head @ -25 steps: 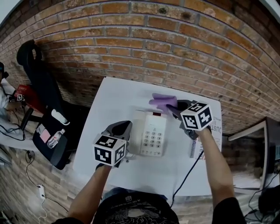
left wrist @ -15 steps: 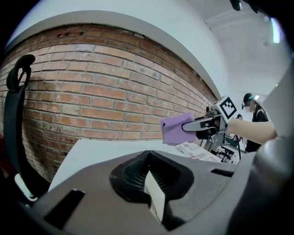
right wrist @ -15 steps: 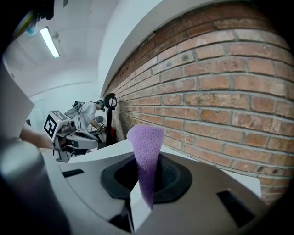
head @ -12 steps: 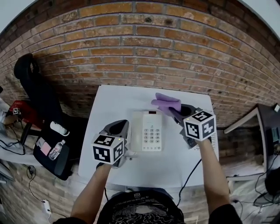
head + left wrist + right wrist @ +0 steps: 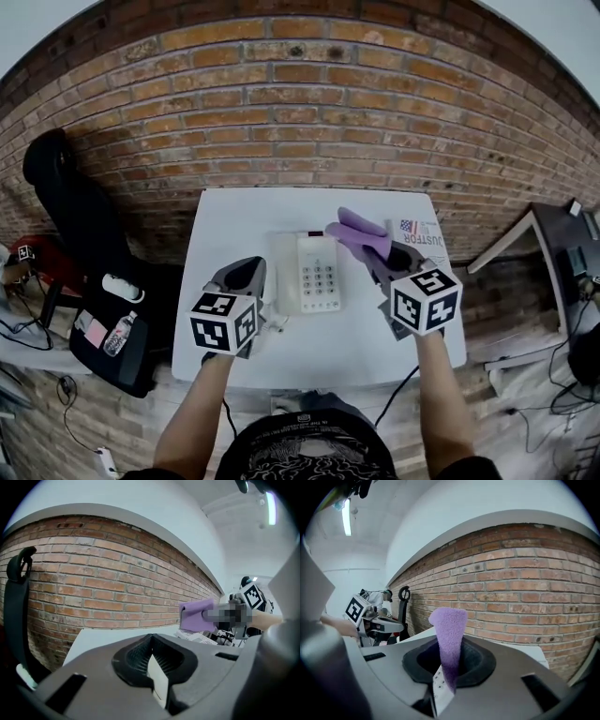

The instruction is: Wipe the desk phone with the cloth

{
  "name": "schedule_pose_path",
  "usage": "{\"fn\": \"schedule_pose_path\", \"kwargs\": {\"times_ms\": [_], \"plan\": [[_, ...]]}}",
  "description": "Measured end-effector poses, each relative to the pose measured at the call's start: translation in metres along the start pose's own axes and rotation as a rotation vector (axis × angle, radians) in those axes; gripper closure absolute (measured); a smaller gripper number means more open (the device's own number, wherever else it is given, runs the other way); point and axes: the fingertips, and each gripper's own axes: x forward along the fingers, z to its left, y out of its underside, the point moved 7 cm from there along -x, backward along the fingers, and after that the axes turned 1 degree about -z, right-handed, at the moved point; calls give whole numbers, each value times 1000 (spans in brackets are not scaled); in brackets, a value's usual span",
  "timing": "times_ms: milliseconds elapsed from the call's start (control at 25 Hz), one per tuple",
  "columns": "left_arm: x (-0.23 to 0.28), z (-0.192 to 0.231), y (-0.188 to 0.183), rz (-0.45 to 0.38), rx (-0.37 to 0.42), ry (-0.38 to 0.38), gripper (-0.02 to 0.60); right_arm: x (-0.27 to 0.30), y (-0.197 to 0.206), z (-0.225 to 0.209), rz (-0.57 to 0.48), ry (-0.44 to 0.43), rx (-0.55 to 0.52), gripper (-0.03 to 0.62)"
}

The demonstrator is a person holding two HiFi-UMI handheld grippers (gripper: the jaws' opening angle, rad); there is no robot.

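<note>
A white desk phone (image 5: pixel 315 273) lies in the middle of the white table (image 5: pixel 244 214). My right gripper (image 5: pixel 377 247) is shut on a purple cloth (image 5: pixel 357 231), which hangs in the air just above the phone's far right corner. In the right gripper view the cloth (image 5: pixel 449 626) stands up out of the shut right gripper (image 5: pixel 448 654). My left gripper (image 5: pixel 250 267) hovers beside the phone's left edge. Its jaws look shut with nothing in them. From the left gripper (image 5: pixel 151 640) view the cloth (image 5: pixel 194 617) shows off to the right.
A brick wall (image 5: pixel 300 112) backs the table. A printed booklet (image 5: pixel 421 231) lies at the table's far right. A black office chair (image 5: pixel 70 202) and a dark bag with a bottle (image 5: pixel 105 323) stand to the left. Another desk (image 5: pixel 553 239) is at the right.
The head camera has tilted, so the table sits higher in view. Both grippers keep roughly their places beside the phone, and the cloth stays in the right gripper.
</note>
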Motion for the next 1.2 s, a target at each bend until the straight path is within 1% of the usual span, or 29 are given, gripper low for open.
{"fn": "schedule_pose_path", "kwargs": {"times_ms": [200,360,520,720,1200], "plan": [[-15,-9,4,-1,21,8,575,-27,7,19,-36,54,25,545],[-31,-10,10,0,32,0,575,-40,16,32,-43,84,31,546],[-46,-8,16,-8,24,-17,575,-47,26,42,-42,85,46,546],[-58,-8,20,-8,13,-26,575,-50,27,52,-46,69,44,546],[-64,-14,24,-5,20,-25,575,-55,23,56,-64,51,36,546]]}}
